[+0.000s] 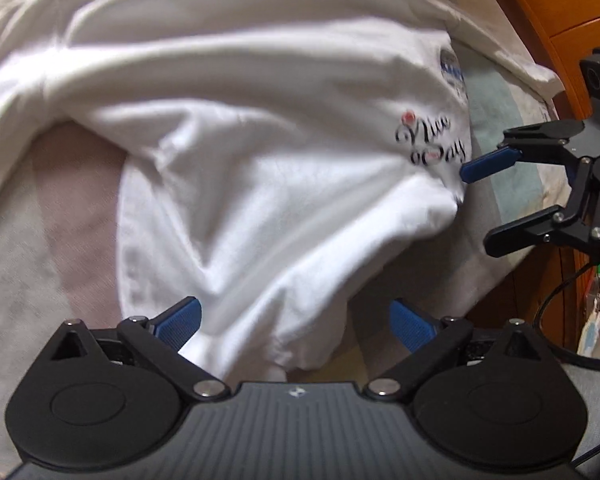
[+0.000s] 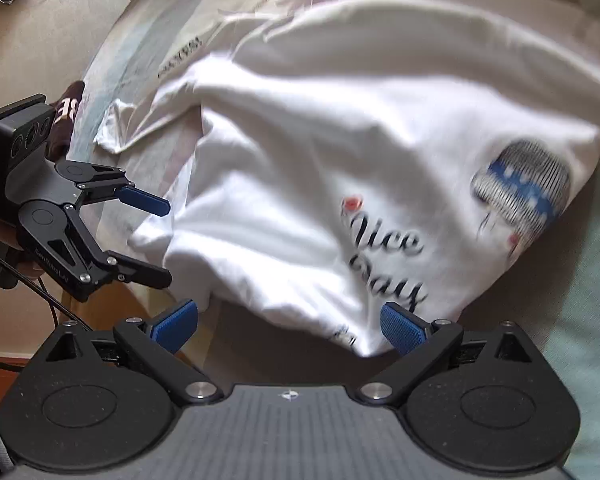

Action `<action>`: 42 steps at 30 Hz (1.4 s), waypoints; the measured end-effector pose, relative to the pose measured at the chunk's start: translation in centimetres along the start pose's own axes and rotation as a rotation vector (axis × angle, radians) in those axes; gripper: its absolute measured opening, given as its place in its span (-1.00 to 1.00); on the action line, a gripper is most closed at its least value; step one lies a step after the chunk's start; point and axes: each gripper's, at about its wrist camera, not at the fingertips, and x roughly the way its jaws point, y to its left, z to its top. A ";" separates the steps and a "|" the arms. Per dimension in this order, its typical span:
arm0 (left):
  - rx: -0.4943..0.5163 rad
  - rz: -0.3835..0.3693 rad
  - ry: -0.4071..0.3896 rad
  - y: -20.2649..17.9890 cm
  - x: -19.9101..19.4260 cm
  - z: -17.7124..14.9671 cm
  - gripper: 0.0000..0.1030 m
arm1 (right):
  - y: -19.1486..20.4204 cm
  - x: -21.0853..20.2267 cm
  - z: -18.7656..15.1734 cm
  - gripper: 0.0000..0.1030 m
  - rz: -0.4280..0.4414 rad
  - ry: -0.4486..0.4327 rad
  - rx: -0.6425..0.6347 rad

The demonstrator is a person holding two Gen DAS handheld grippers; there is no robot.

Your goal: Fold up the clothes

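Note:
A crumpled white T-shirt (image 1: 260, 140) with a black "Nice Day" print (image 2: 384, 256) and a blue striped picture lies on the bed sheet (image 1: 52, 220). My left gripper (image 1: 296, 316) is open, and the shirt's near edge lies between its blue pads without being pressed. It shows from the side in the right wrist view, the left gripper (image 2: 167, 240) open at the shirt's left corner. My right gripper (image 2: 288, 316) is open too, with the printed corner of the shirt (image 2: 300, 140) lying between its fingers. In the left wrist view the right gripper (image 1: 480, 208) hangs open beside the shirt's right edge.
A second pale garment with dark lettering (image 2: 180, 56) lies under the shirt at the back. A brown cloth (image 2: 66, 116) sits at the bed's left edge. Orange wooden furniture (image 1: 560, 8) stands close on the right, with cables and clutter (image 1: 596, 312) below it. Floor (image 2: 40, 40) lies beyond the bed.

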 end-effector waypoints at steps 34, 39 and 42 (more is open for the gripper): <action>-0.047 0.484 -0.164 7.2 3.2 21.3 0.91 | -13.8 -2.9 21.2 0.99 -0.517 -0.201 0.102; -0.065 0.509 -0.052 8.5 6.0 21.7 0.95 | -18.6 -2.0 23.5 1.00 -0.562 -0.115 0.276; -0.073 0.488 -0.025 8.6 6.0 21.5 0.95 | -19.2 -0.9 22.9 1.00 -0.522 -0.007 0.276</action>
